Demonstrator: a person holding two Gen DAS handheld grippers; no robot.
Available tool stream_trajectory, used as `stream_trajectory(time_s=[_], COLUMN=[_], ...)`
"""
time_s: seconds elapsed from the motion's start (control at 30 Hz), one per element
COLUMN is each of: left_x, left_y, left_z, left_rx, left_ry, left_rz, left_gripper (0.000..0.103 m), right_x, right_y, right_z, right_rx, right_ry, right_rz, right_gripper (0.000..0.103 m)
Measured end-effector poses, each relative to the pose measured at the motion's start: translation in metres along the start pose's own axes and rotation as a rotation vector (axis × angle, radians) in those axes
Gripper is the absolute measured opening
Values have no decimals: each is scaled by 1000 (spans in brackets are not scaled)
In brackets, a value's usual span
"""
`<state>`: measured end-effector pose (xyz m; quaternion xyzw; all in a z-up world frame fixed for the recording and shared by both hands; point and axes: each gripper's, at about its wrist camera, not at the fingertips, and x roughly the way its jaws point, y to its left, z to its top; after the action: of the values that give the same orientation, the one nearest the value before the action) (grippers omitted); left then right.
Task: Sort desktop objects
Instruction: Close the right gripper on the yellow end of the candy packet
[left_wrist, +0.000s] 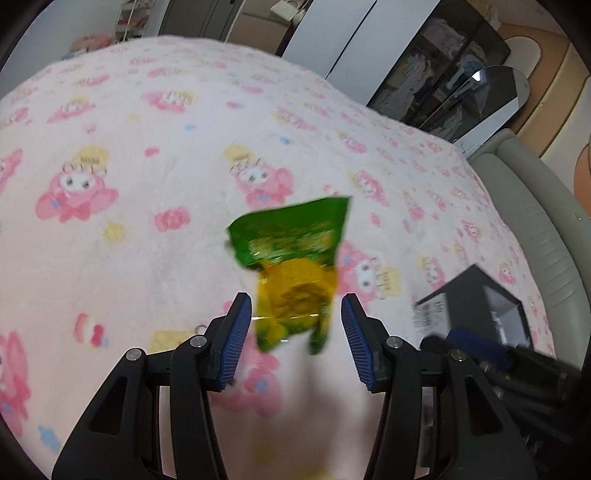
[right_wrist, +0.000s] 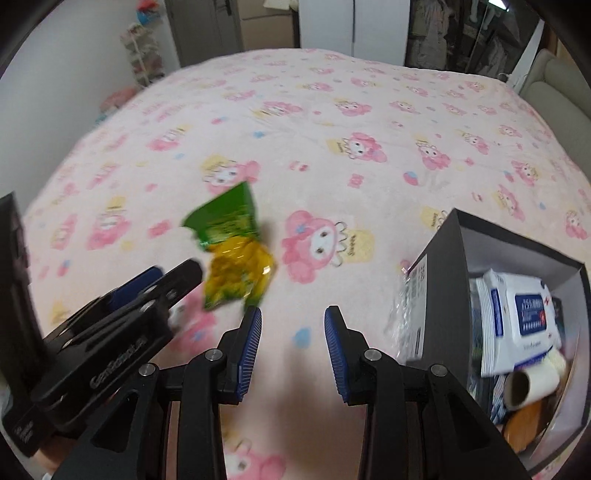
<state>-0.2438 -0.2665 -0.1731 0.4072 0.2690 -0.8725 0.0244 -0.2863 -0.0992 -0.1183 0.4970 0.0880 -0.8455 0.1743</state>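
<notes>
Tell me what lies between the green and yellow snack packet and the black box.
Only bare pink cartoon-print blanket separates the green and yellow snack packet from the black box, per the right wrist view.

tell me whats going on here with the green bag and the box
A person is sorting items on a pink cartoon-print blanket with two handheld tools. The left tool is open around a crinkly green and yellow snack bag, not clamped on it. The right tool is open and empty, beside a dark cardboard box already holding a white wipes pack.
</notes>
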Motion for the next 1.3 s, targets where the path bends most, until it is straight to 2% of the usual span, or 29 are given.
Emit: stream_trajectory(time_s=[0.13, 0.23, 0.33, 0.53, 0.73, 0.93, 1.07, 1.17, 1.23, 1.3], left_x=[16, 23, 32, 45, 60, 58, 54, 52, 42, 32], left_y=[22, 31, 35, 28, 38, 38, 29, 22, 21, 29], left_z=[-2, 1, 3, 17, 21, 22, 22, 22, 25, 31], left_rx=[-73, -111, -136, -132, -191, -201, -156, -127, -99, -114], left_ry=[46, 47, 61, 75, 108, 119, 135, 222, 215, 182], left_rz=[-37, -62, -93, -152, -216, -266, -259, -249, -229, -222], left_gripper=[51, 50, 41, 41, 44, 32, 24, 25, 25, 31], right_x=[26, 44, 66, 89, 106, 108, 102, 94, 87, 80], right_y=[-1, -5, -11, -9, -6, -4, -4, -7, -8, -8], right_z=[8, 13, 16, 22, 26, 22, 20, 20, 20, 23], right_rx=[24, 82, 177, 214, 202, 201, 193, 196, 186, 167], right_ry=[34, 45, 64, 35, 76, 71, 68, 59, 34, -9], right_rz=[-8, -8, 5, -12, 63, 103, 122, 107, 70, 41], right_gripper=[32, 32, 32, 32, 31, 31, 30, 29, 29, 30])
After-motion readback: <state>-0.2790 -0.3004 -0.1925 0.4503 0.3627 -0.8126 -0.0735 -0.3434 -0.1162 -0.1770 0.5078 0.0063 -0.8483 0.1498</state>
